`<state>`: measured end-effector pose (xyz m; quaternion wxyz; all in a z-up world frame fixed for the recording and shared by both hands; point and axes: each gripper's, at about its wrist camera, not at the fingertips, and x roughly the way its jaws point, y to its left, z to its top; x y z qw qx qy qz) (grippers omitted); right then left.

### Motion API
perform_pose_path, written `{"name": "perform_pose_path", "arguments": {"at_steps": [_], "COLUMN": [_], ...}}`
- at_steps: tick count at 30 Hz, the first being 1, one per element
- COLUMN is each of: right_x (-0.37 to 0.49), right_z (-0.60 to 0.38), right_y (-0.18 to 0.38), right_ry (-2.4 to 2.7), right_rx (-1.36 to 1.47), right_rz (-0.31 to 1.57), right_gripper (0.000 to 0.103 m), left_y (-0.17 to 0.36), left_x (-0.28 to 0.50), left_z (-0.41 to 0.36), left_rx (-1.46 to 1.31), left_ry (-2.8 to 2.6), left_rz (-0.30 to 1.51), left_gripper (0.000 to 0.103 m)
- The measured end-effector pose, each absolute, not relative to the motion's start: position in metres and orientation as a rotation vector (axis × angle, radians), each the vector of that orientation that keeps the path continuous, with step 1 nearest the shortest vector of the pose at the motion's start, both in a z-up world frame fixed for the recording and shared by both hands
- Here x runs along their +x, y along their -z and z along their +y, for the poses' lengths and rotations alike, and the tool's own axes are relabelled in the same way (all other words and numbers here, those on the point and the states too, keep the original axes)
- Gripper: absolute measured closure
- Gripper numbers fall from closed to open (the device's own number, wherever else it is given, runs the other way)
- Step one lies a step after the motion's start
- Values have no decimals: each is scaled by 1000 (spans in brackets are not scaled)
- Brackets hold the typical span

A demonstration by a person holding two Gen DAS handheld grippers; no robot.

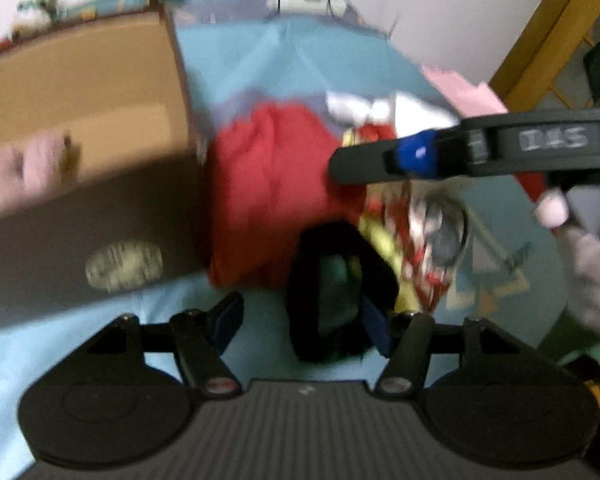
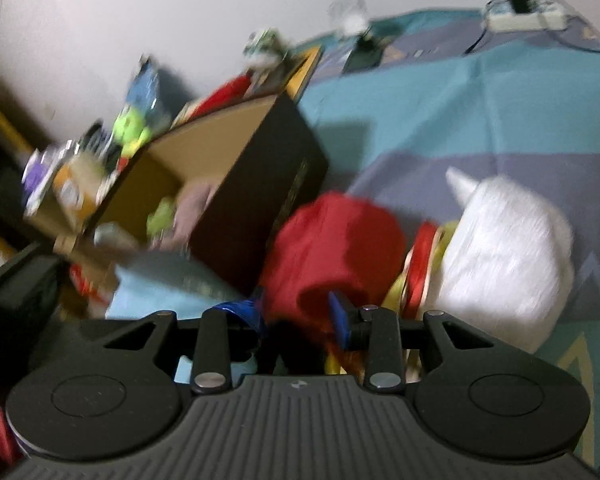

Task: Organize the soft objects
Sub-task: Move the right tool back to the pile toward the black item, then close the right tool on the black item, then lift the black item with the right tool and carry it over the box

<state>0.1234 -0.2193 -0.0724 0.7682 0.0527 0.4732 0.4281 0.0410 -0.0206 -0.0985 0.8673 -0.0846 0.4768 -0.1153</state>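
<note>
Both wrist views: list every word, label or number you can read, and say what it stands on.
Right gripper: pale upside-down marking on its body, too blurred to read.
Cardboard box: pale oval mark on its dark side, blurred, unreadable.
Nothing else legible in either view.

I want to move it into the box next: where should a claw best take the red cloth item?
Probably the rounded near end of the red cloth item, approached from above on the open near side. The cardboard box is close on its left, the white soft toy on its right.
</note>
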Motion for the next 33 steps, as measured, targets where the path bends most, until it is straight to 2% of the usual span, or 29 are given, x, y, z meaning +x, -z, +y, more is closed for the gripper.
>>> {"name": "perform_pose_path", "arguments": {"at_steps": [3,4,5,7,8,13,21,26,33], "right_x": [114,112,109,103,101,95,87,94,114], "right_z": [-218,-217,-215,-215,-216,-230,-227,-185,-99], "right_y": [85,89,94,96,94,74,27,-3,-15], "right_ry": [-958,-953,-940,-934,-939,-1020,-1105,-1165,-1195], "right_rx": [88,81,70,55,58,136,295,346,383], "right_rz": [1071,1084,1096,1090,1076,1031,862,745,716], "right_gripper": [86,86,86,88,90,96,97,96,96], "left_y": [115,118,118,116,116,103,34,-2,-28], "left_x": [35,35,34,37,38,31,2,-7,0], "left_z": [-22,-24,-26,-31,-31,-31,-25,-7,54], "left_rx": [-194,-196,-190,-187,-185,-133,-39,5,51], "left_ry": [235,230,231,263,276,309,404,385,256], "left_rz": [1052,1046,1027,1014,1015,973,752,623,537], "left_gripper": [40,46,57,92,94,97,98,98,98]}}
